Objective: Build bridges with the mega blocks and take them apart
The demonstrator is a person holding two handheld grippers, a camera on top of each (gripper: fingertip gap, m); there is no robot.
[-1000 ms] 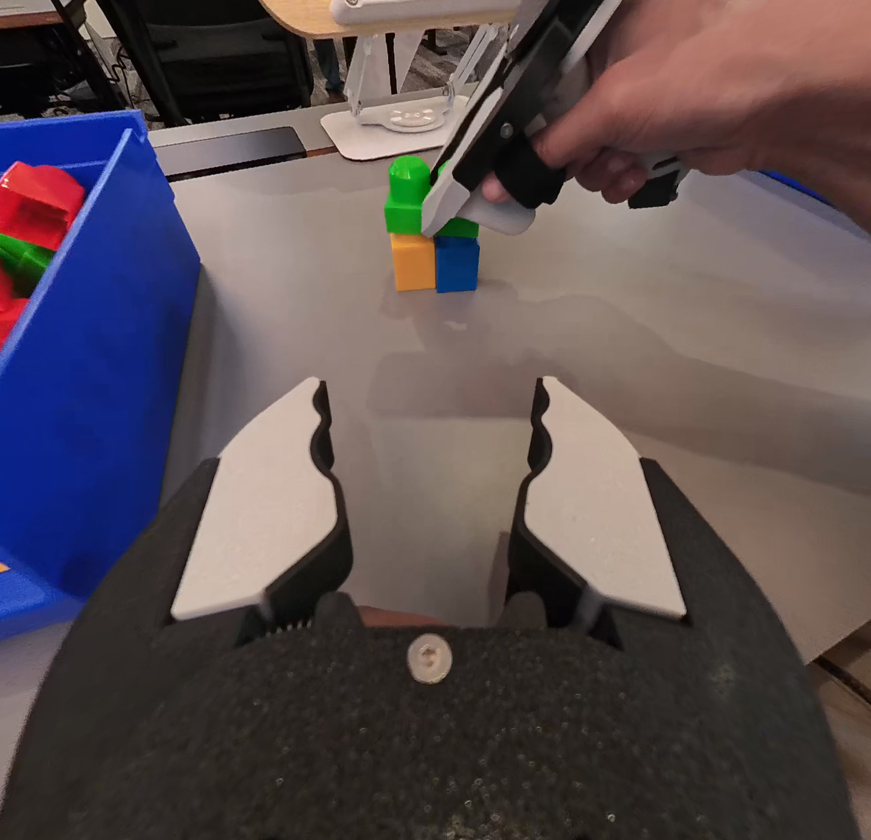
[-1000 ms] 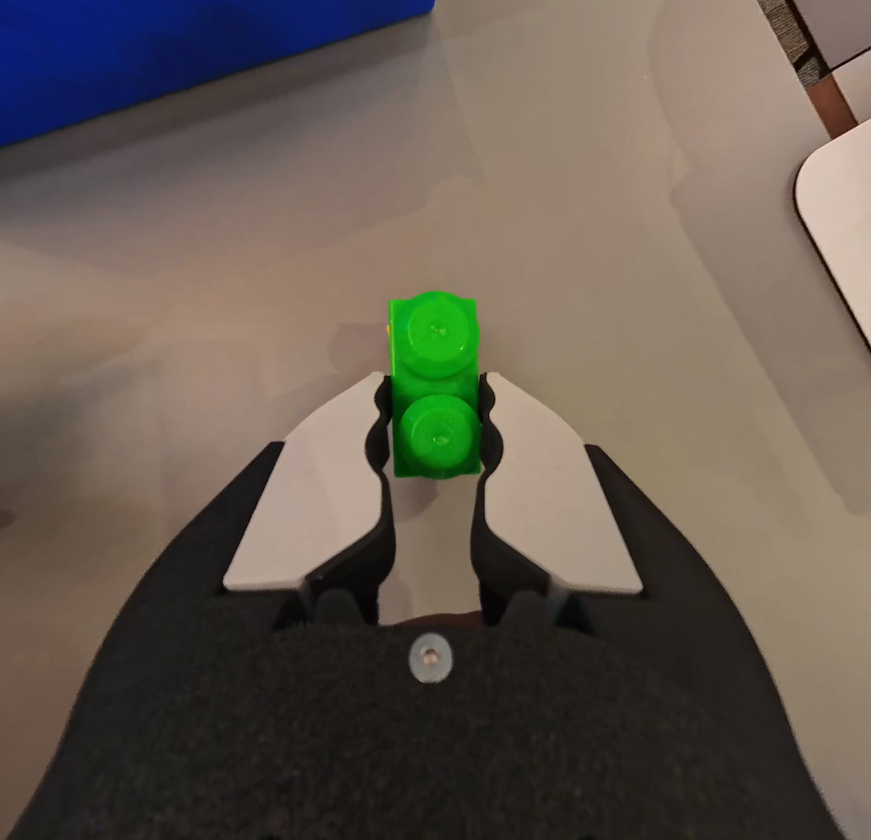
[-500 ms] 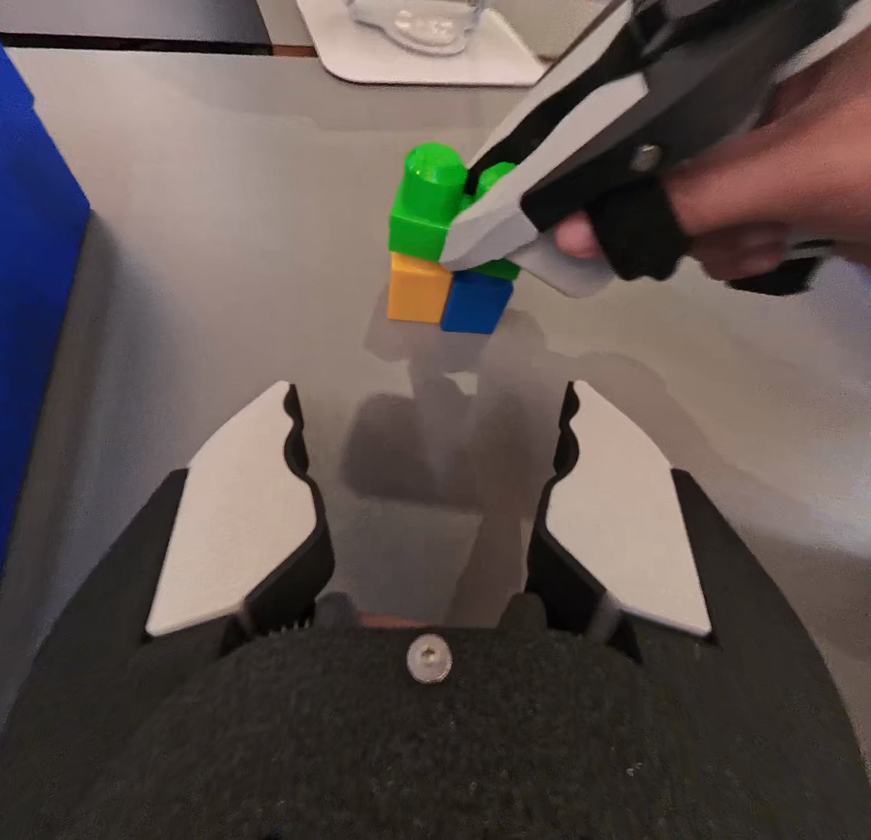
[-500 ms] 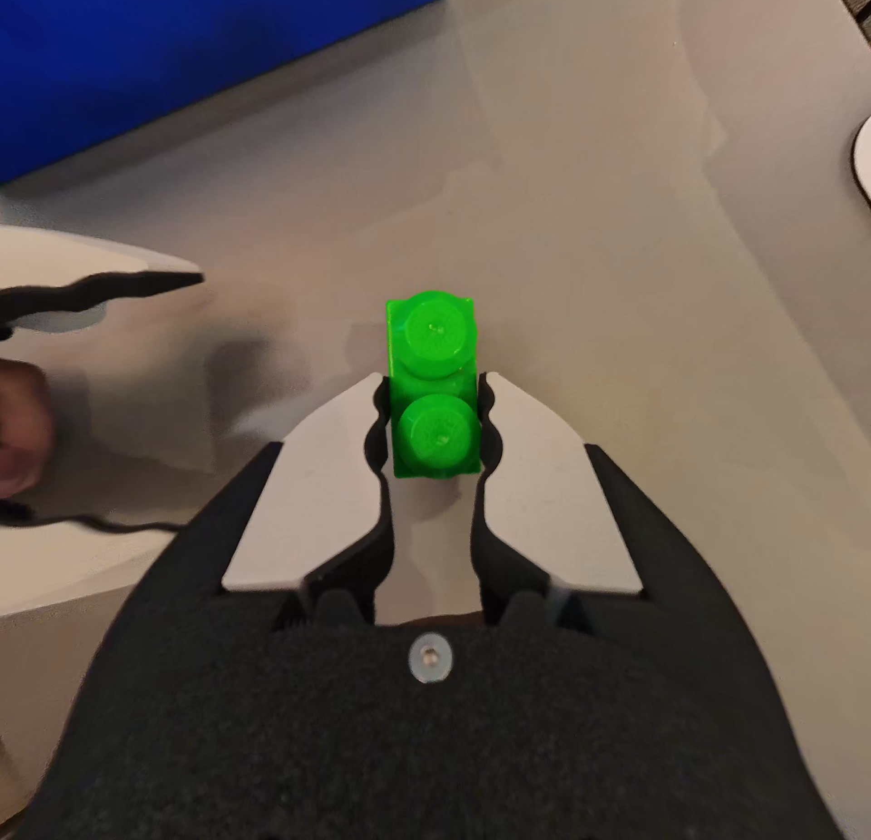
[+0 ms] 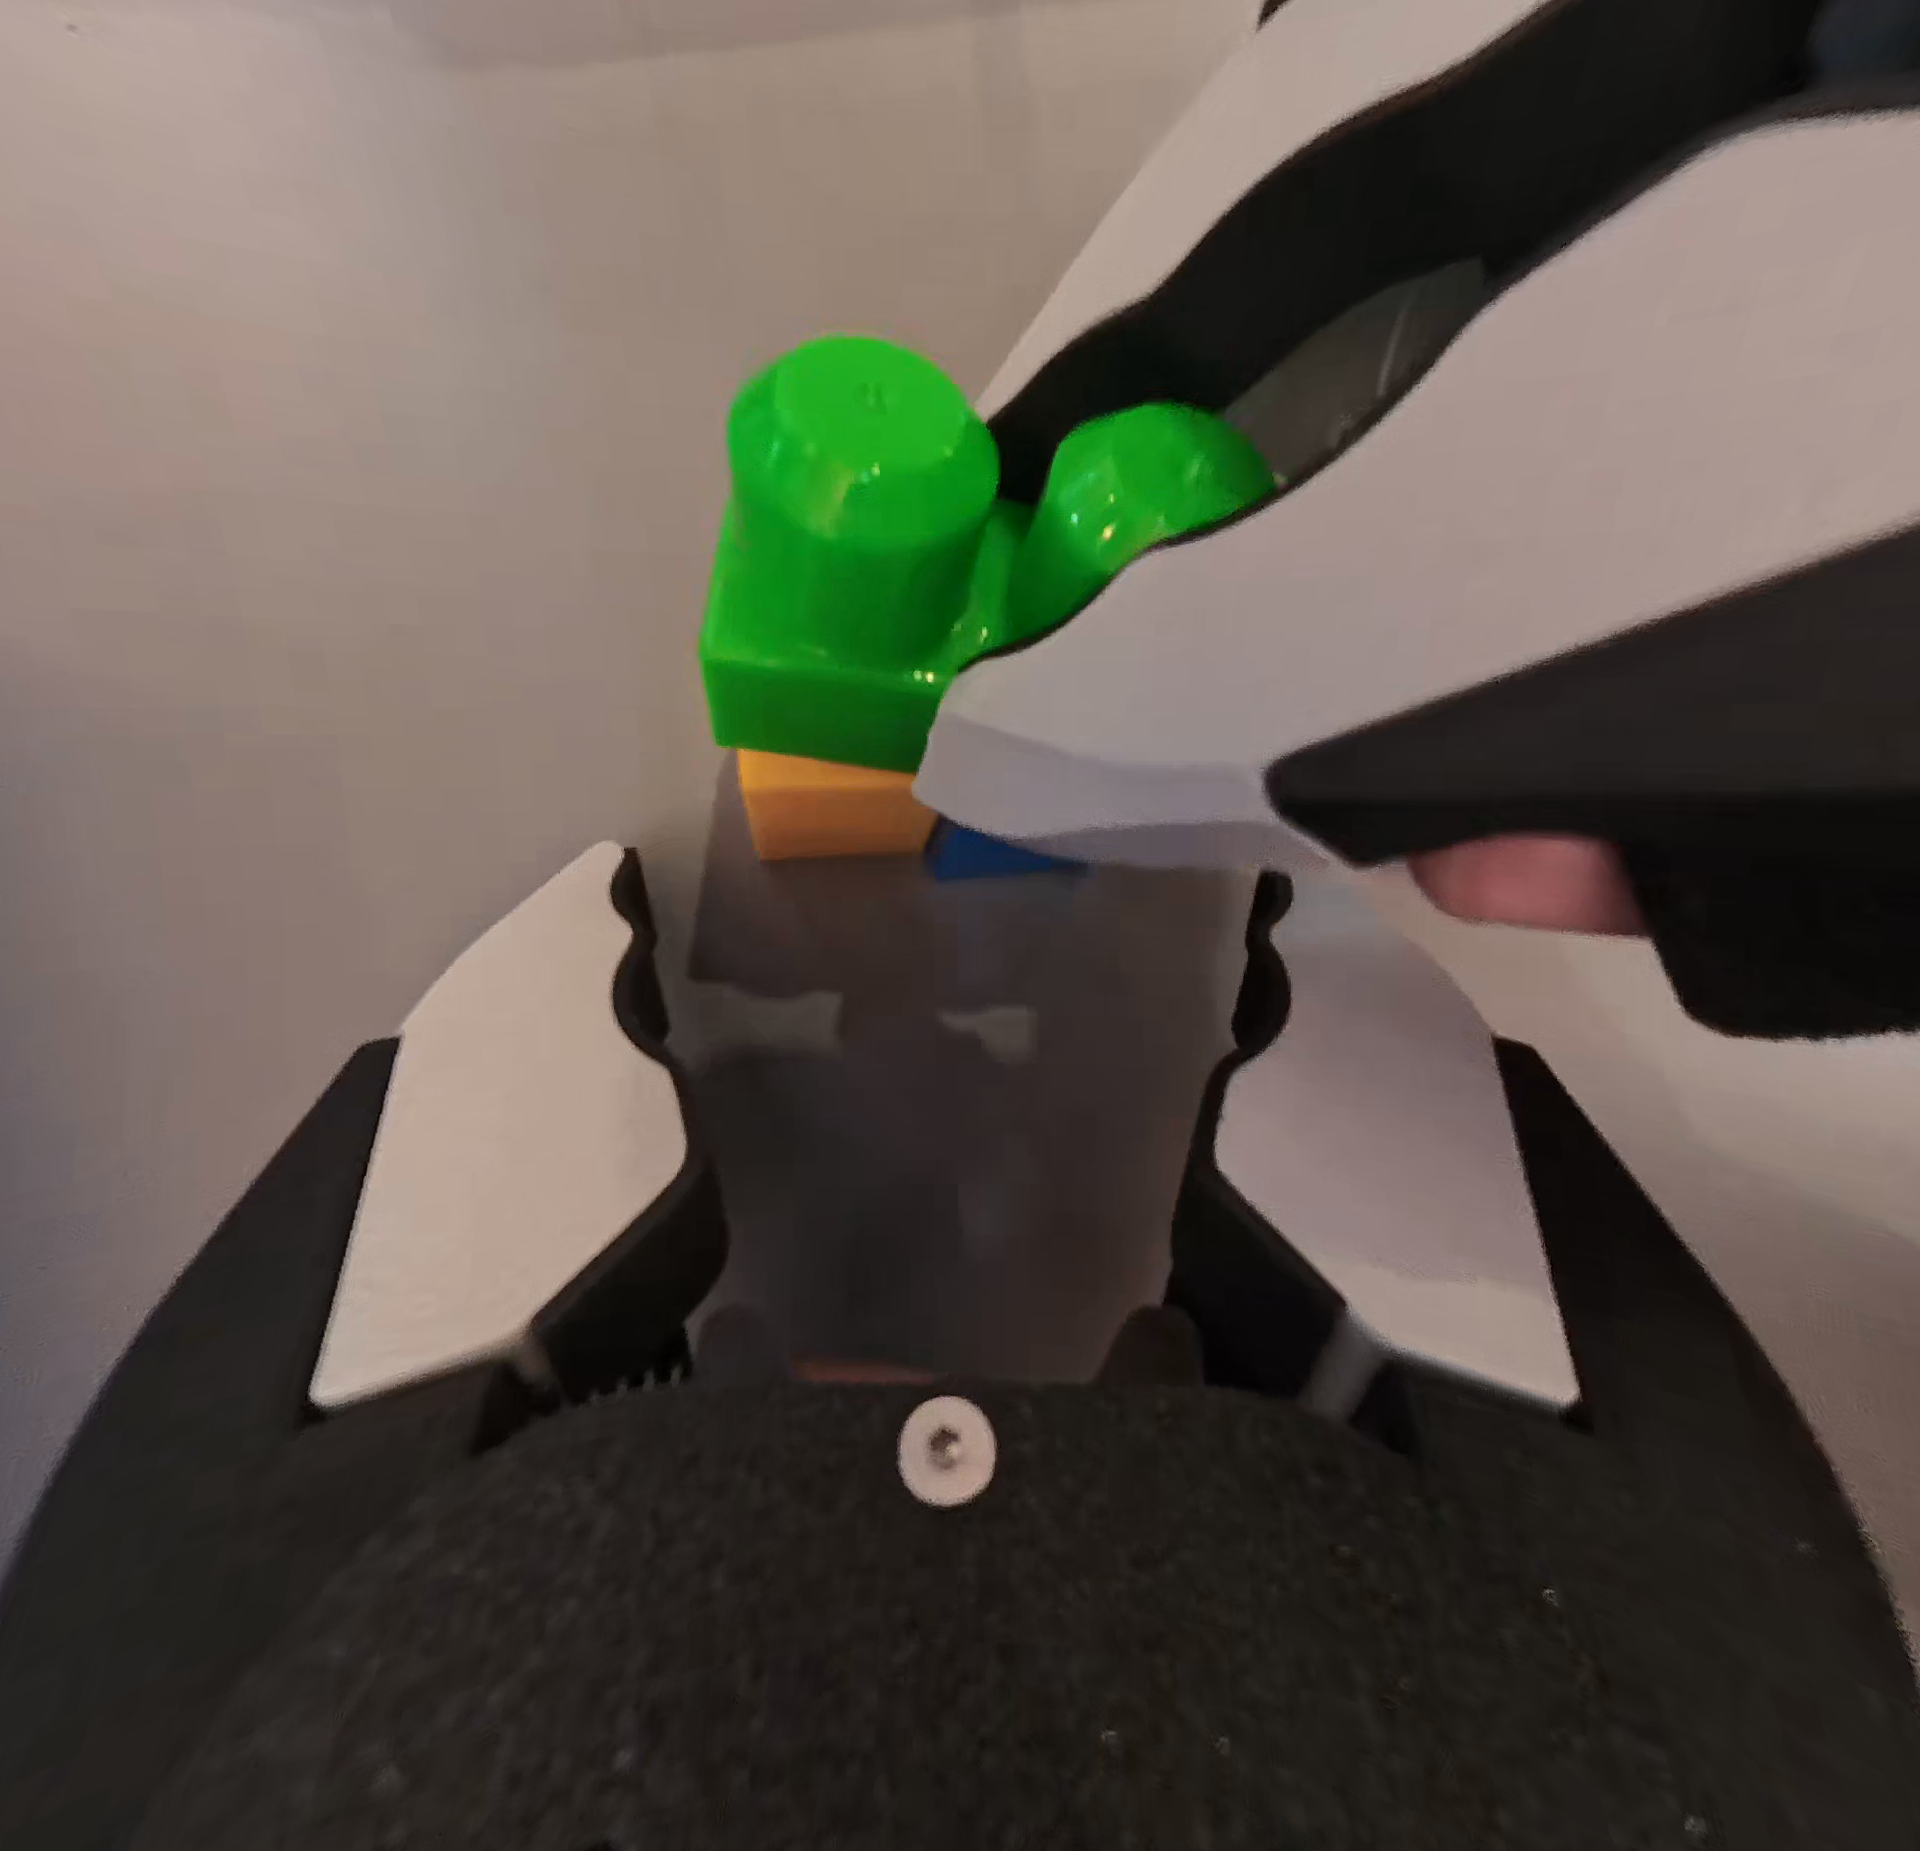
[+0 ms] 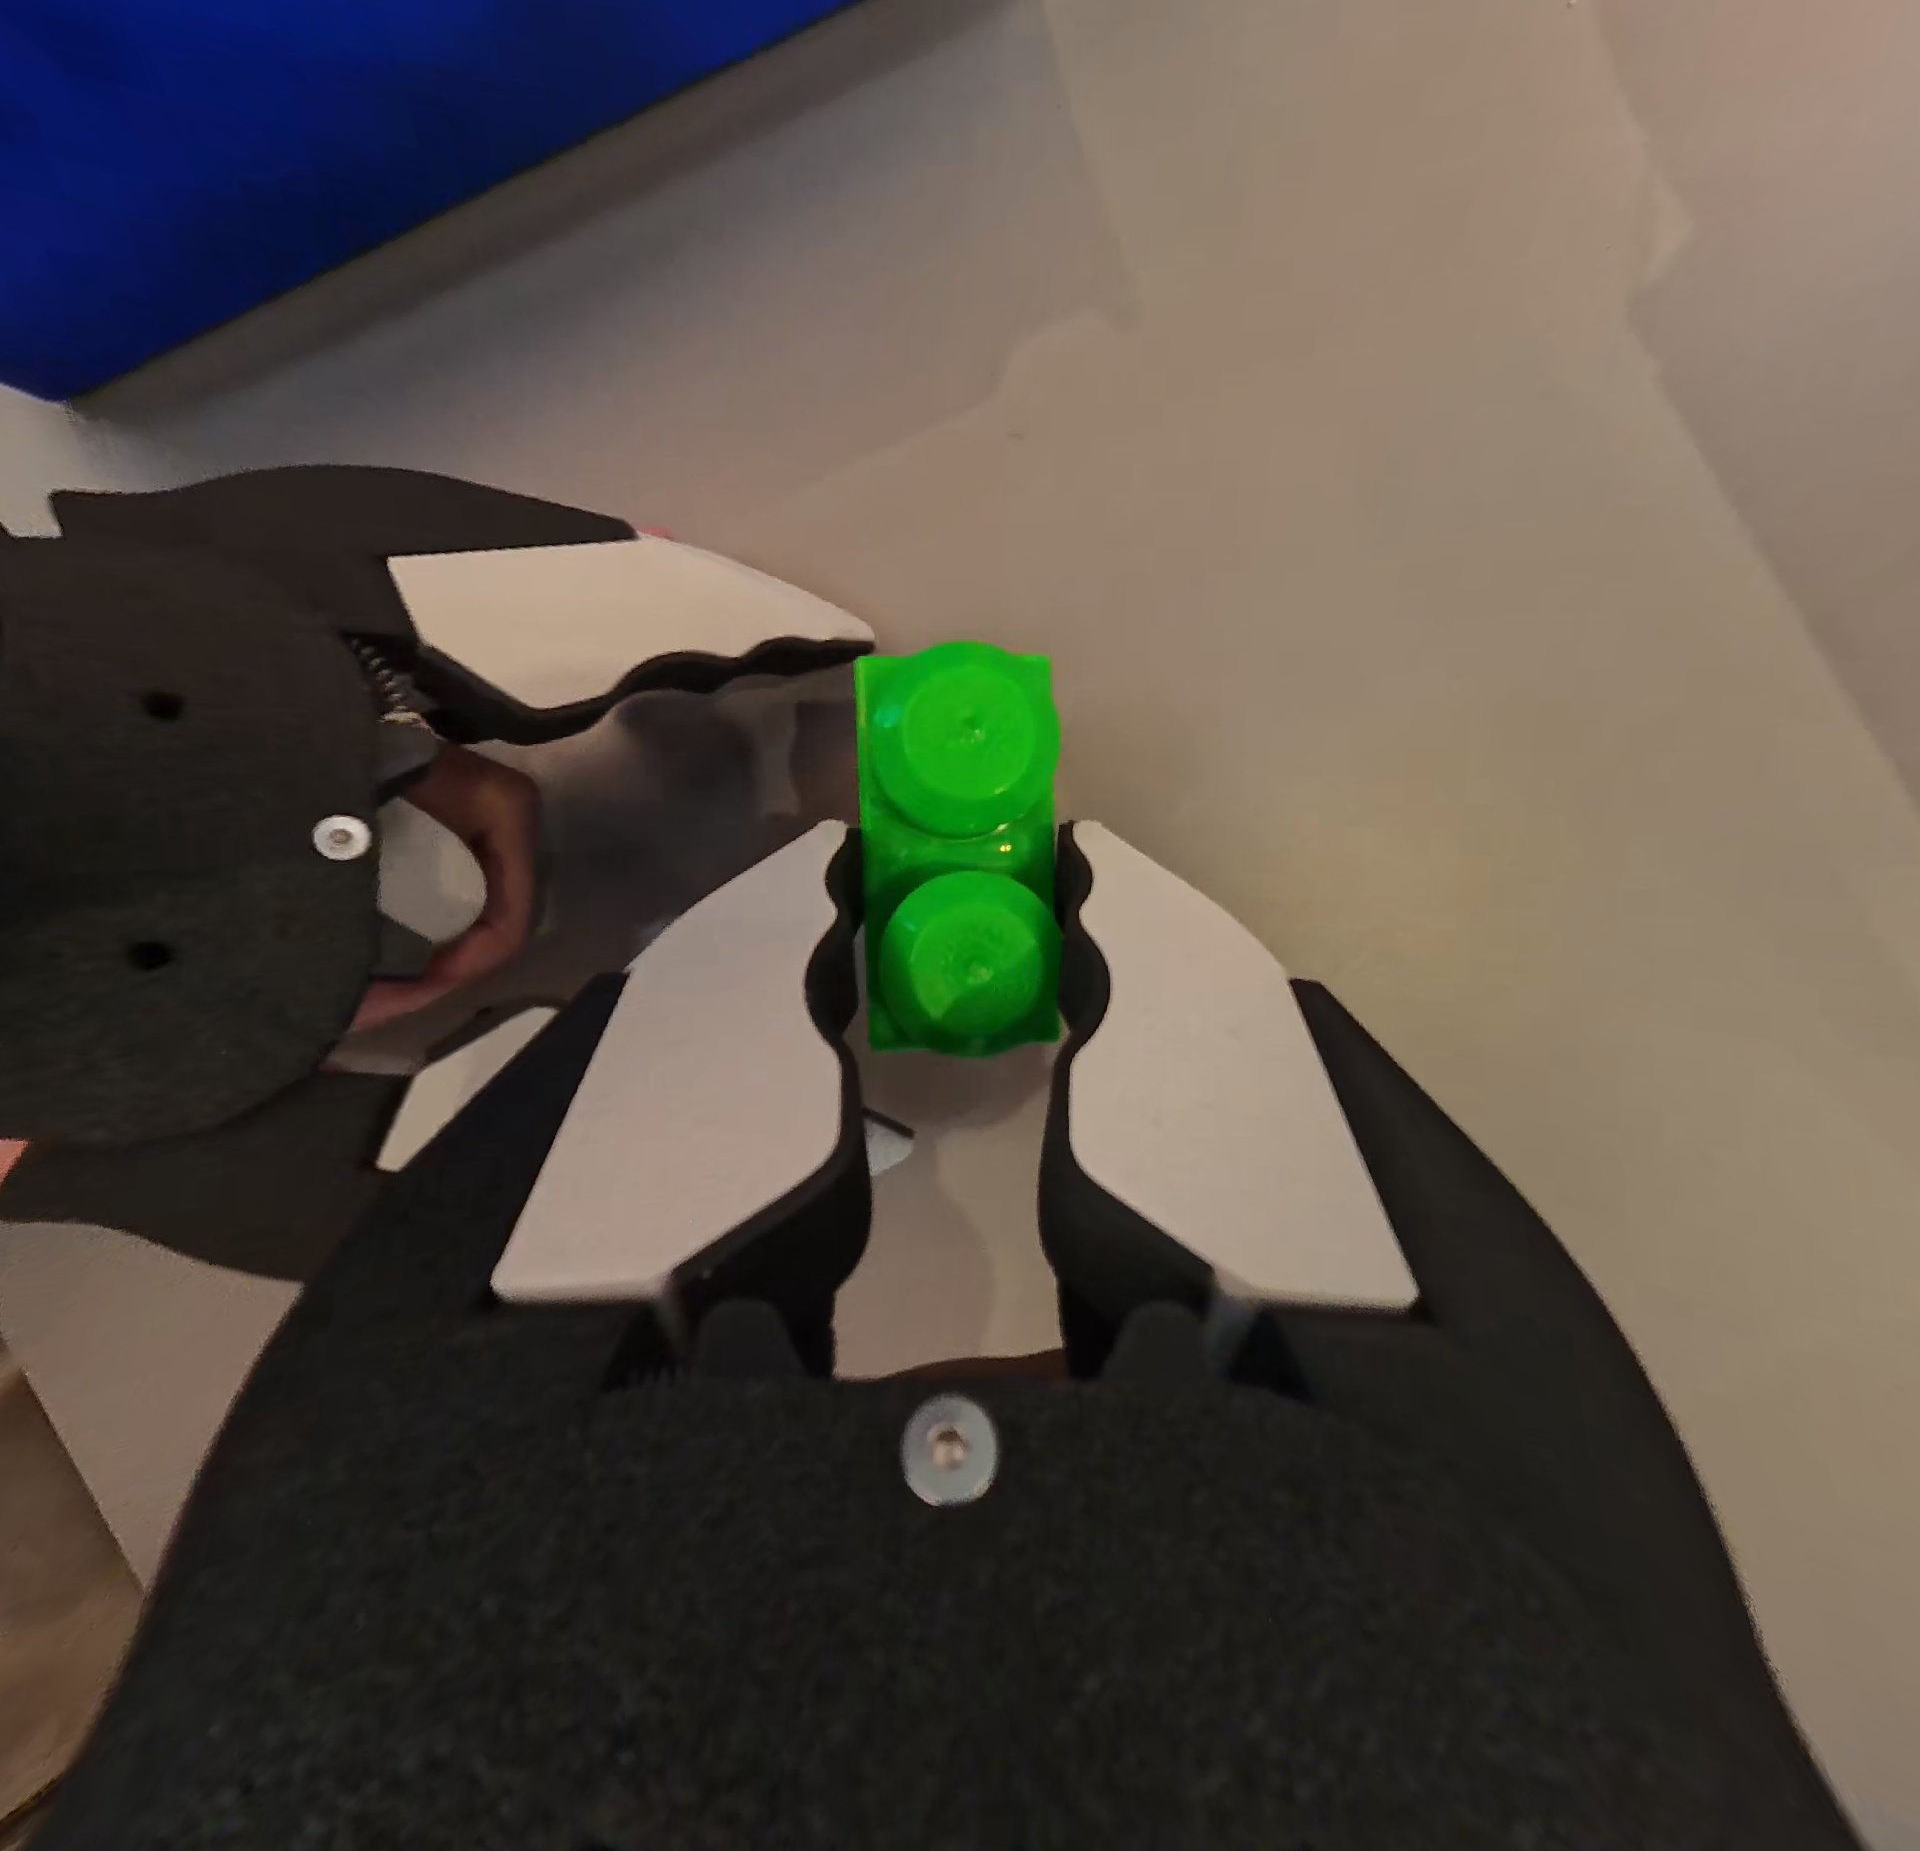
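The right gripper [image 6: 958, 954] clamps the near stud end of the green two-stud block [image 6: 956, 825], its fingers [image 6: 717, 1053] pressed on both sides. That block sits across a yellow block [image 5: 831, 814] and a blue block [image 5: 977, 856], side by side and touching on the grey table [image 6: 1455, 451]. The left gripper [image 5: 940, 970] holds nothing, jaws wide, low at the stack's 9 o'clock in the right wrist view, just beside it. A blue bin [image 6: 312, 87] stands at 11 o'clock.
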